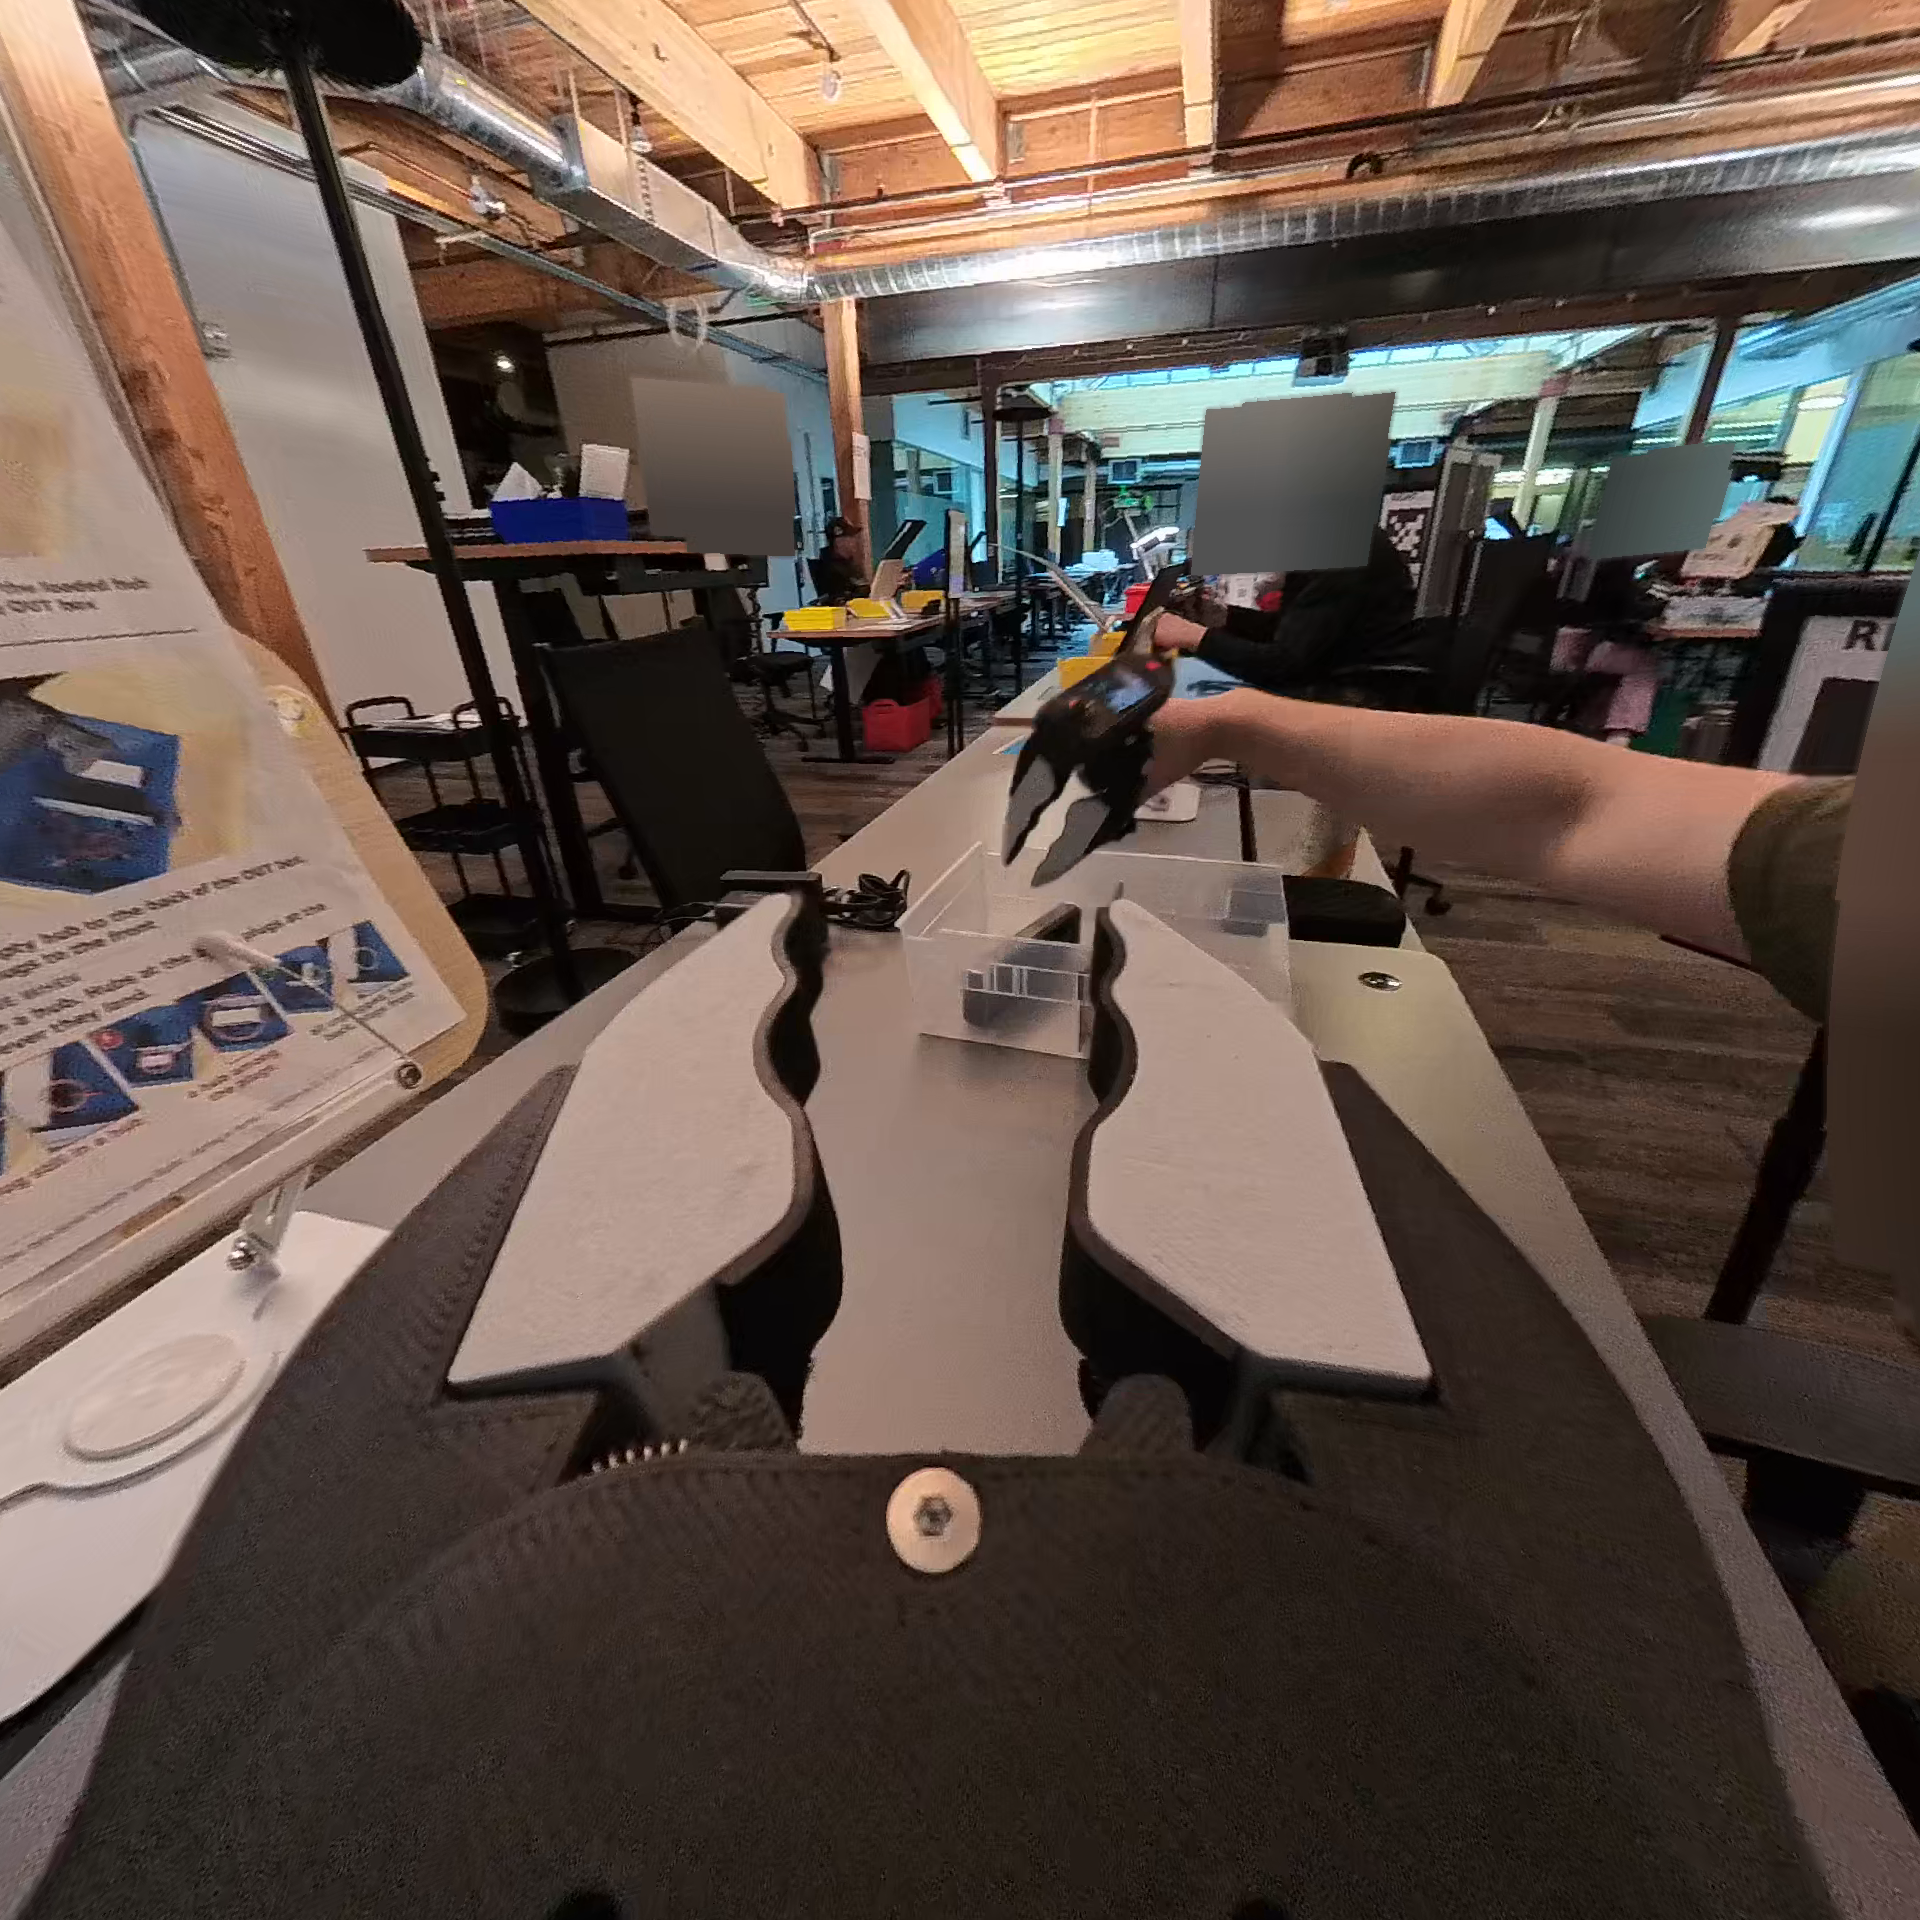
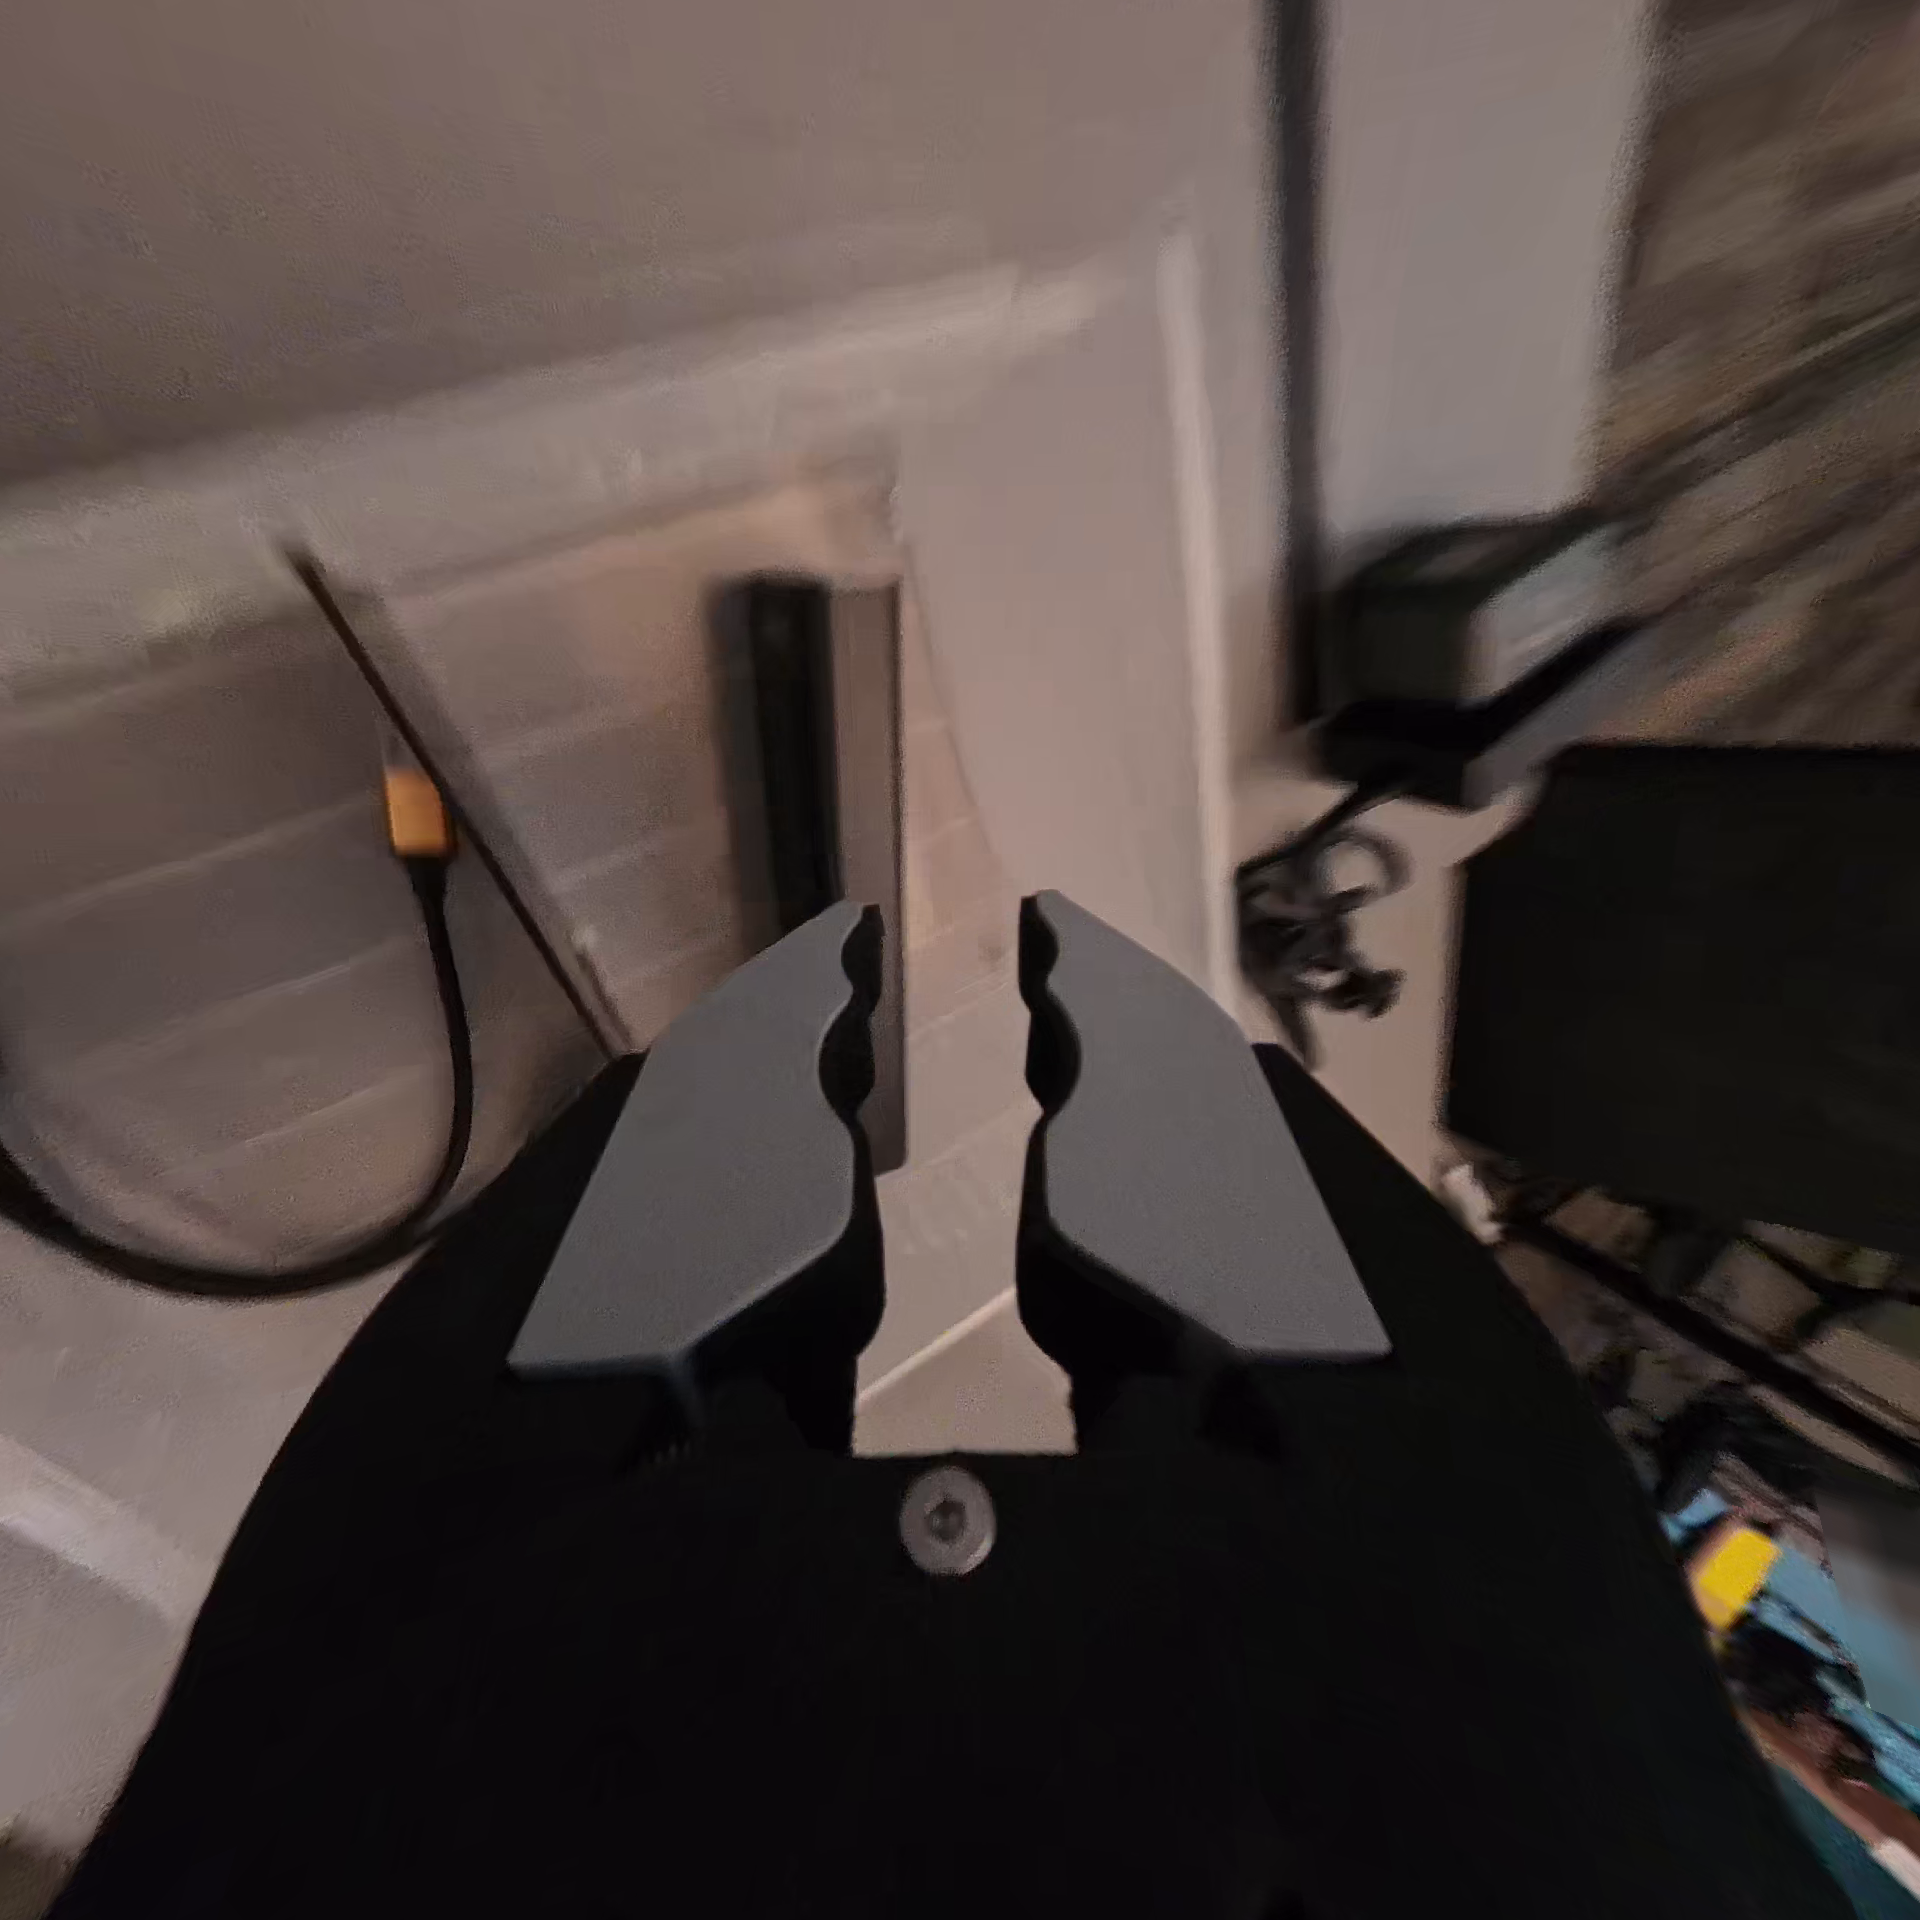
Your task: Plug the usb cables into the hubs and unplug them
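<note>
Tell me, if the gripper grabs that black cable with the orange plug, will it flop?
Probably yes. The black cable curves in a loose loop, so it looks bendy and would likely droop. Its orange plug looks blocky and stiff, likely the easier part to pinch. The view is blurred, so I can't be sure.

Grey table (image 1: 935,1195): clear plastic box (image 1: 1091,935) straight ahead of the left tool's tips; tangled black cable (image 1: 868,896) beyond its left finger; instruction board (image 1: 187,883) at left.

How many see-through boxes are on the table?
1: a clear box sits on the white table beyond the left tool, under the right tool. Others may be hidden.
</note>
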Tool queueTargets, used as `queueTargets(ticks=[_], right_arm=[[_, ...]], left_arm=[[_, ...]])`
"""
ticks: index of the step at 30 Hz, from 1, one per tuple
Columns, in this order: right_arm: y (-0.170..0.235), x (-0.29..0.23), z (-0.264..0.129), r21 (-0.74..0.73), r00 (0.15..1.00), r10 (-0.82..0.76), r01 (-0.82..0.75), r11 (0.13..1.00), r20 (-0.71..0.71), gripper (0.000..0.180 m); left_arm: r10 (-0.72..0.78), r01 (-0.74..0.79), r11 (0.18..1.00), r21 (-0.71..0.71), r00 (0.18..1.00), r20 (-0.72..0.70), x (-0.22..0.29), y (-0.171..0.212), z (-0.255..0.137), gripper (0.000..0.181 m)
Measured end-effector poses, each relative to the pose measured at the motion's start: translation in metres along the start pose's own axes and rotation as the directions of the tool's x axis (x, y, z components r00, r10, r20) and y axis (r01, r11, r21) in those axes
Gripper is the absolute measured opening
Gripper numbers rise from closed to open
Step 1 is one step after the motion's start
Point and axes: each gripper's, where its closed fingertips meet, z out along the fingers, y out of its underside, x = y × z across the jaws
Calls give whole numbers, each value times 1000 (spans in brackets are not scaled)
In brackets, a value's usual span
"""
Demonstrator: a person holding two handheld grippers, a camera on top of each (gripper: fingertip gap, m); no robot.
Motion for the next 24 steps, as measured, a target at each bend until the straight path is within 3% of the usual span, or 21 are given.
queueTargets(ticks=[2, 5, 7, 10, 13, 15, 17, 19, 21, 24], right_arm=[[-49, 11, -41, 160, 985, 5, 23, 987, -170, 24], [-138, 15, -113, 465, 892, 197, 16, 885, -406, 17], [-194, 5, -161, 695, 775, 418, 37, 718, -473, 3], [-270, -36, -204, 892, 735, 562, 129, 433, -379, 4], [-326, -50, -218, 942, 794, 555, 63, 331, -248, 19], [-345, -44, -223, 946, 807, 556, 11, 325, -200, 29], [-356, -39, -225, 956, 817, 560, -38, 290, -137, 32], [-365, -36, -224, 971, 832, 552, -89, 222, -50, 32], [-375, -35, -220, 973, 855, 517, -146, 177, 34, 34], [-380, -40, -201, 955, 893, 450, -116, 272, -20, 38]], left_arm=[[-3, 3, 1000, 2, 999, 32, -3, -2, -1, 48], [11, -11, 1000, -7, 993, 116, -12, -4, -4, 48], [-9, 8, 1000, 18, 997, 75, -4, -9, -6, 49], [-50, 45, 995, 86, 997, 55, 6, -25, -24, 45], [27, -14, 999, -42, 950, 310, -22, -18, -72, 45], [113, 4, 979, -203, 822, 559, -63, -4, -130, 45], [213, 68, 931, -359, 698, 684, -102, 13, -191, 48], [271, 165, 858, -487, 660, 701, -135, 33, -242, 51], [318, 198, 777, -598, 695, 644, -158, 52, -274, 54], [298, 289, 639, -713, 761, 576, -181, 87, -308, 60]])
